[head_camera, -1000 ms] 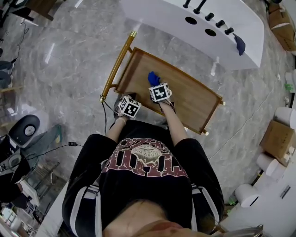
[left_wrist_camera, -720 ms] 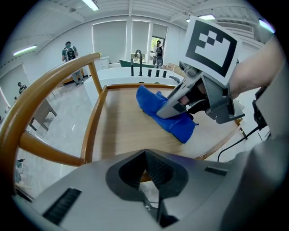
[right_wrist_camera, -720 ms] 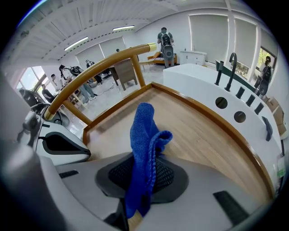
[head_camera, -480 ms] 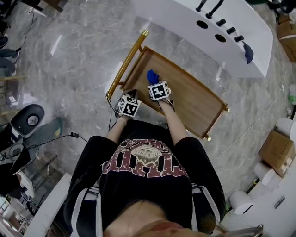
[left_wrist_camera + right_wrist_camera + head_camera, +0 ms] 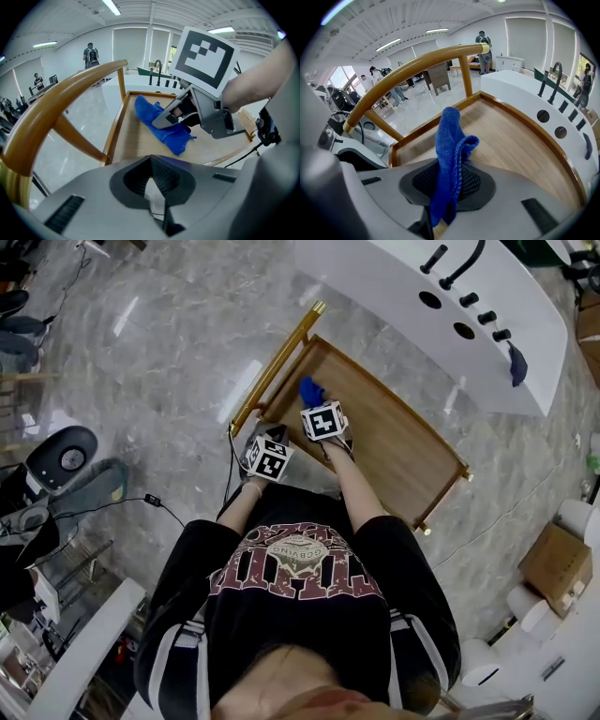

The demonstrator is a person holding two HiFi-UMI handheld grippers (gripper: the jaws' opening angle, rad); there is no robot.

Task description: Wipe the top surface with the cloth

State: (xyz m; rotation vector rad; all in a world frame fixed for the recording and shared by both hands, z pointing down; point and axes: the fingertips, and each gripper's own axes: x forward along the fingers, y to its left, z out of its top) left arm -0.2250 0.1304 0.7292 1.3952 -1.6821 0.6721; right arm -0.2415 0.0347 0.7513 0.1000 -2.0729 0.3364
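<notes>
A blue cloth lies bunched on the wooden top tray of a cart, near its handle end. My right gripper is shut on the cloth, which rises from between the jaws and flops over the tray. In the left gripper view the right gripper presses the cloth down on the wood. My left gripper hovers at the tray's near corner beside the gold handle. Its jaws are shut with nothing held.
A white counter with a dark faucet and several round holes stands just beyond the cart. A dark cloth hangs on its right end. A cable runs over the marble floor at left. Cardboard boxes sit at right.
The head view has shifted, so the cart sits lower and further right. The right gripper and cloth stay near the tray's handle end. The left gripper has edged towards the handle corner.
</notes>
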